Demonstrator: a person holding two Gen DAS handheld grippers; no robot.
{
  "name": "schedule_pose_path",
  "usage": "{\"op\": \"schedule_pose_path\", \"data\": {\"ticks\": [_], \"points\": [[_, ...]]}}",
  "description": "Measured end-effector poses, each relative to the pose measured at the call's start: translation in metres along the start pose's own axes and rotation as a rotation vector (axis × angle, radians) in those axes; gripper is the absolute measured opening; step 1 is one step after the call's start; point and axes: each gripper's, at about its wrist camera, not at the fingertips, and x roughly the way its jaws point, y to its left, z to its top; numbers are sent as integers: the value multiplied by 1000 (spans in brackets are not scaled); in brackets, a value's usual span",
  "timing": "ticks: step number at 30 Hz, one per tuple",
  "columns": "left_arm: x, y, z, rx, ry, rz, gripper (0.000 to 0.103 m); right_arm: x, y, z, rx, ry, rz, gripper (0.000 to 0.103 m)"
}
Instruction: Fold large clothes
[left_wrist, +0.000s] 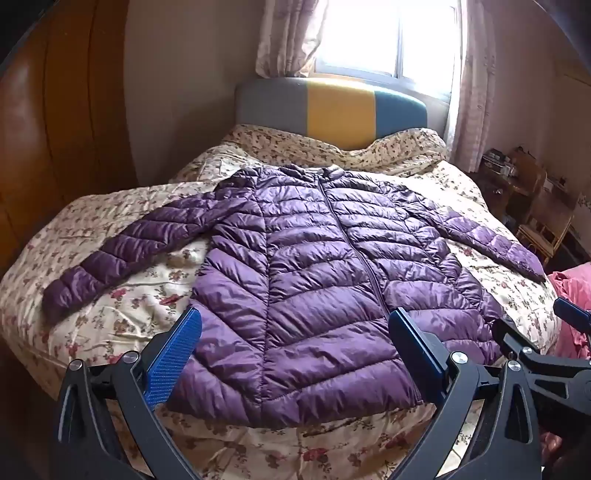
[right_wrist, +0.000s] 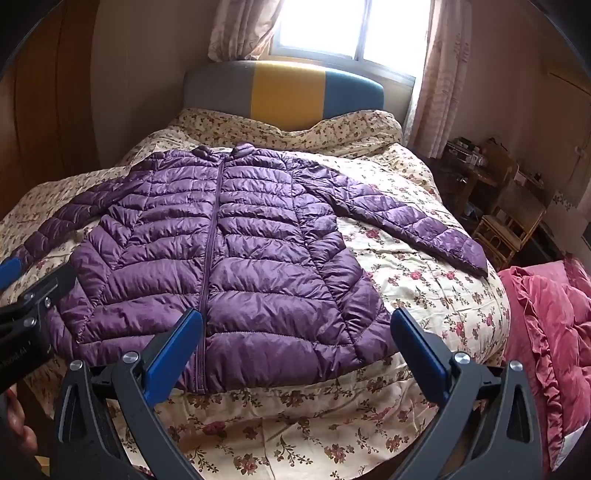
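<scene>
A purple quilted puffer jacket (left_wrist: 303, 266) lies flat and zipped on the bed, front up, collar toward the headboard, both sleeves spread outward; it also shows in the right wrist view (right_wrist: 221, 243). My left gripper (left_wrist: 295, 317) is open and empty, held above the jacket's hem near the bed's foot. My right gripper (right_wrist: 295, 317) is open and empty above the hem's right part. The right gripper's fingers (left_wrist: 569, 314) show at the right edge of the left wrist view, and the left gripper's body (right_wrist: 33, 306) shows at the left edge of the right wrist view.
The bed has a floral quilt (right_wrist: 406, 295) and a grey, yellow and blue headboard (right_wrist: 284, 92) under a bright window. A pink ruffled blanket (right_wrist: 546, 332) lies at the right. Wicker furniture (right_wrist: 506, 221) stands beside the bed on the right. A wooden wardrobe (left_wrist: 55, 129) stands at the left.
</scene>
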Motion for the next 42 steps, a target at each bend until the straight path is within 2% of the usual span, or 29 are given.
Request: {"op": "schedule_pose_path", "data": {"ticks": [1, 2, 9, 17, 42], "points": [[0, -1, 0, 8, -2, 4, 100, 1, -1, 0, 0, 1, 0, 101], [1, -1, 0, 9, 2, 0, 100, 2, 4, 0, -40, 2, -37, 101], [1, 4, 0, 9, -10, 11, 100, 5, 9, 0, -19, 7, -29, 101], [3, 8, -1, -4, -14, 14, 100, 10, 12, 0, -52, 19, -6, 101], [12, 15, -4, -23, -1, 27, 100, 31, 10, 2, -33, 54, -47, 101]]}}
